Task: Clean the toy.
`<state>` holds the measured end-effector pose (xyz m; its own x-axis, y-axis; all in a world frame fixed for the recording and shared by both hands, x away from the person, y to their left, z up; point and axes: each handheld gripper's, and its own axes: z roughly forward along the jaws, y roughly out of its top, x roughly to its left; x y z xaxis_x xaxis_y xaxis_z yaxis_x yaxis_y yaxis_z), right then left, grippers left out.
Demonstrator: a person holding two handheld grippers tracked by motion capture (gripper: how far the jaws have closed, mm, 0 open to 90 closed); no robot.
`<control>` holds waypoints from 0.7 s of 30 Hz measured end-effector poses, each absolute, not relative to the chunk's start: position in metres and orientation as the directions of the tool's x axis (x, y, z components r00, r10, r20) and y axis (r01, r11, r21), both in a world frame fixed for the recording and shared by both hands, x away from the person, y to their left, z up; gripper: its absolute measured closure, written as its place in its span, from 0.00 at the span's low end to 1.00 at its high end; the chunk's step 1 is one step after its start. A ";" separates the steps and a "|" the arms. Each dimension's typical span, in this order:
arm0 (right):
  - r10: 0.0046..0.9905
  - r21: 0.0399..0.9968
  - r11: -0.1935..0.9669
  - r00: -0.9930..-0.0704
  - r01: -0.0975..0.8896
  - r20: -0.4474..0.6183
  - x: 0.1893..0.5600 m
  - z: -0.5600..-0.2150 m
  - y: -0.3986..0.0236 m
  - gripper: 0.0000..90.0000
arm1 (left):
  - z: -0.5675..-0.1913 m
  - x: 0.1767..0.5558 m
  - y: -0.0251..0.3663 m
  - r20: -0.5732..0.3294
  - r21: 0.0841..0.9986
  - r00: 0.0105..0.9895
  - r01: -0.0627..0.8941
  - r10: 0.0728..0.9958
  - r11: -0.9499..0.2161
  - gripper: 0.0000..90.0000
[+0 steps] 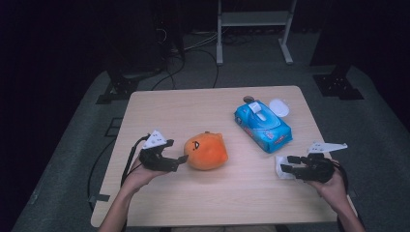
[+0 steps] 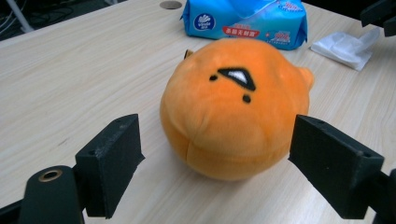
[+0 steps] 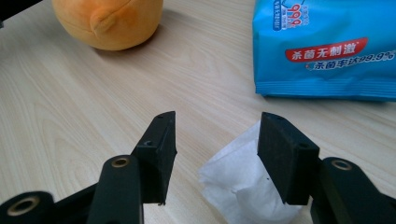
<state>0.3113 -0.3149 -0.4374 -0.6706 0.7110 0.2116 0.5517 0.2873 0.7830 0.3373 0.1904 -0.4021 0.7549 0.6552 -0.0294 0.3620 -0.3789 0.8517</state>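
Left gripper [image 2: 215, 172]: fingers [image 2: 112, 161] spread, flanking the orange plush ball [image 2: 233, 109] without touching it. Ball sits mid-bench [image 1: 193, 203]; looks soft, light, squashy, so best pinched across its widest middle. Right gripper [image 3: 217, 154]: fingers [image 3: 287, 161] spread over a crumpled white tissue [image 3: 238, 186], thin and limp, near the blue wipes pack [image 3: 322, 46].

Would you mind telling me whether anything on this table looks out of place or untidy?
Only mildly: the blue plastic wet-wipe pack lies with its white flip lid open, and a crumpled white wipe lies loose on the wooden table beside it. The round orange plush toy looks undamaged.
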 end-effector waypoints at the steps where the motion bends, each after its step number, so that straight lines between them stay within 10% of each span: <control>1: 0.711 0.783 0.287 -0.671 0.552 0.212 0.311 -0.437 -0.315 0.51 | -0.402 0.337 0.190 -0.029 0.852 0.755 0.362 0.655 -0.379 0.18; 21: 0.713 0.786 0.275 -0.666 0.554 0.220 0.311 -0.438 -0.318 0.49 | -0.433 0.318 0.217 -0.069 0.840 0.712 0.419 0.698 -0.345 0.16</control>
<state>0.3111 -0.3177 -0.4376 -0.6659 0.7130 0.2196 0.5539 0.2754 0.7857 0.3181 0.2167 -0.4326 0.7123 0.6985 -0.0688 0.4194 -0.3449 0.8397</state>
